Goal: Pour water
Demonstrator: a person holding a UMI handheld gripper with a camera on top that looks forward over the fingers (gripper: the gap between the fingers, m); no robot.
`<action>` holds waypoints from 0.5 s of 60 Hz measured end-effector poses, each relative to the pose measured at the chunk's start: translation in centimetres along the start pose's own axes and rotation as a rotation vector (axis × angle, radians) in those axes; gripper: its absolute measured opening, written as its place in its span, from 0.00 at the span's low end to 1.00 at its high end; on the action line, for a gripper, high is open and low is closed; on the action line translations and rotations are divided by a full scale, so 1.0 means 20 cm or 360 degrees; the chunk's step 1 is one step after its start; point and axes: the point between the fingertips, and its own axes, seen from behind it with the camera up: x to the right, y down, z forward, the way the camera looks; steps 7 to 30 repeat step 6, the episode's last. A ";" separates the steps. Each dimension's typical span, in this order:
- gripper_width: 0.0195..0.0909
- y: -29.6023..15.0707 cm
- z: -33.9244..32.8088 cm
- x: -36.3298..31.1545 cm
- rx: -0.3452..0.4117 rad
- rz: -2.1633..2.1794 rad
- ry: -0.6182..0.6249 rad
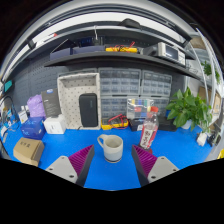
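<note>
Sweeping from the left across the blue table (180, 150), there's a brown box (28, 150) near the edge, then the gripper (112, 160) with its purple-padded fingers (82, 160) spread apart. A white mug (111, 147) stands on the table between the fingertips, with a gap on each side. Further right, beyond the right finger, a clear water bottle (149, 130) stands upright, and a green plant (188, 108) sits past it.

Tongs (112, 160): open, magenta pads facing inward | White mug (111, 147): standing on blue surface (180, 150) between the finger tips, gaps either side | Clear bottle (150, 130): upright, beyond right finger | Potted plant (188, 107): farther right | Cardboard box (28, 150): left of left finger
</note>
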 end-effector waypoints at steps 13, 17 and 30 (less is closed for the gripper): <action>0.78 0.03 -0.01 -0.04 -0.0005 0.0019 -0.0011; 0.78 0.03 -0.01 -0.04 -0.0005 0.0019 -0.0011; 0.78 0.03 -0.01 -0.04 -0.0005 0.0019 -0.0011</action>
